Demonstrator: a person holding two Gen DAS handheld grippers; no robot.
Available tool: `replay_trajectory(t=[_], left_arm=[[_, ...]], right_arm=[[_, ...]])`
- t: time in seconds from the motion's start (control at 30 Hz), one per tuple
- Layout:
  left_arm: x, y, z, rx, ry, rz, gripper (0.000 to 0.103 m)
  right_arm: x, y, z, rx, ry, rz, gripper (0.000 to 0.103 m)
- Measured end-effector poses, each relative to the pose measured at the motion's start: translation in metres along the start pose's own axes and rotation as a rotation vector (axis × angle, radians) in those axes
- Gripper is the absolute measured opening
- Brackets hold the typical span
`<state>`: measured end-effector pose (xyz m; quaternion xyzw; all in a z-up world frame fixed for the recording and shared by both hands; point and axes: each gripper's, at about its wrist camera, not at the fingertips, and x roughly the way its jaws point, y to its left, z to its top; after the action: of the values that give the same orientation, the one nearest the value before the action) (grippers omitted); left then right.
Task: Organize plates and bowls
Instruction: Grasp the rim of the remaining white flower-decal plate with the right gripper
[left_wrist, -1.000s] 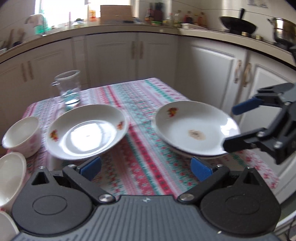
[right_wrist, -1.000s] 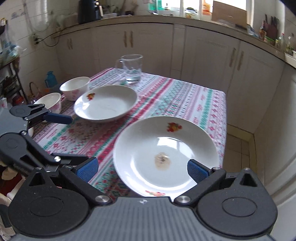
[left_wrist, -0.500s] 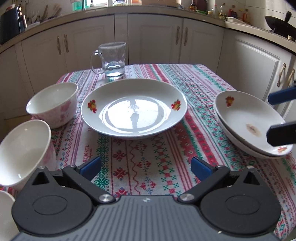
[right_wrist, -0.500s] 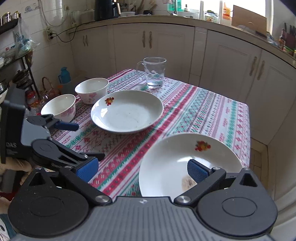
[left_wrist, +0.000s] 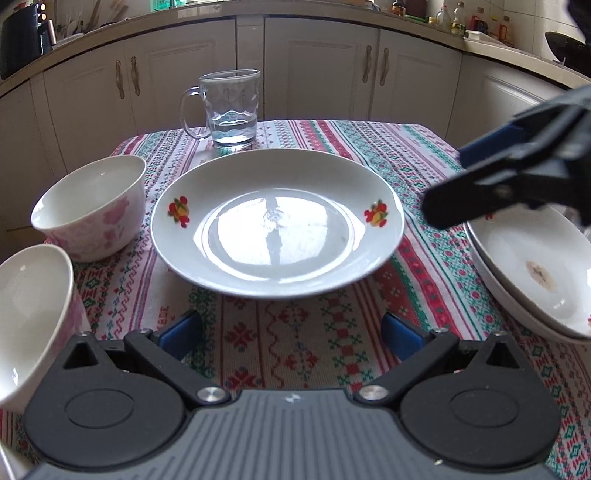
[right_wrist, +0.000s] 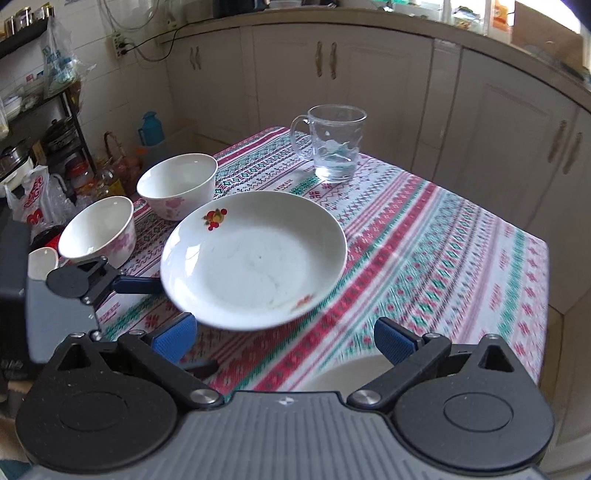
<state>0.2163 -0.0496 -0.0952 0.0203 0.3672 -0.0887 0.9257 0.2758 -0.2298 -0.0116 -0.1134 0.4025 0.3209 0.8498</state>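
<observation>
- The flowered plate is lying flat at the middle of the striped tablecloth, the landmark here.
- The left gripper is hovering just before the plate's near rim, jaws spread wide (holding nothing).
- The right gripper is likewise gaping, empty, hanging over the stacked plates right of the flowered plate.
- Two bowls are sitting to the plate's left, a glass mug behind it.

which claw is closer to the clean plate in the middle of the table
Left. The left claw sits open at the center plate's near rim; the right claw is off to its right, above the stacked plates.

Mug behind plate, bowls left.
</observation>
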Motion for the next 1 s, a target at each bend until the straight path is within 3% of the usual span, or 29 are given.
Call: replay_trajectory(t=[0.3, 0.6, 1.0], left_arm=[[0.010, 0.004, 0.010, 0.005, 0.011, -0.002, 0.103], [0.011, 0.005, 0.011, -0.006, 0.020, 0.003, 0.103], [0.011, 0.006, 0.011, -0.012, 0.015, 0.007, 0.103]], right_arm=[[0.061, -0.023, 0.039, 0.005, 0.110, 0.096, 0.103], [0.112, -0.039, 0.054, 0.028, 0.256, 0.159, 0.103], [0.117, -0.044, 0.060, 0.054, 0.281, 0.163, 0.103]])
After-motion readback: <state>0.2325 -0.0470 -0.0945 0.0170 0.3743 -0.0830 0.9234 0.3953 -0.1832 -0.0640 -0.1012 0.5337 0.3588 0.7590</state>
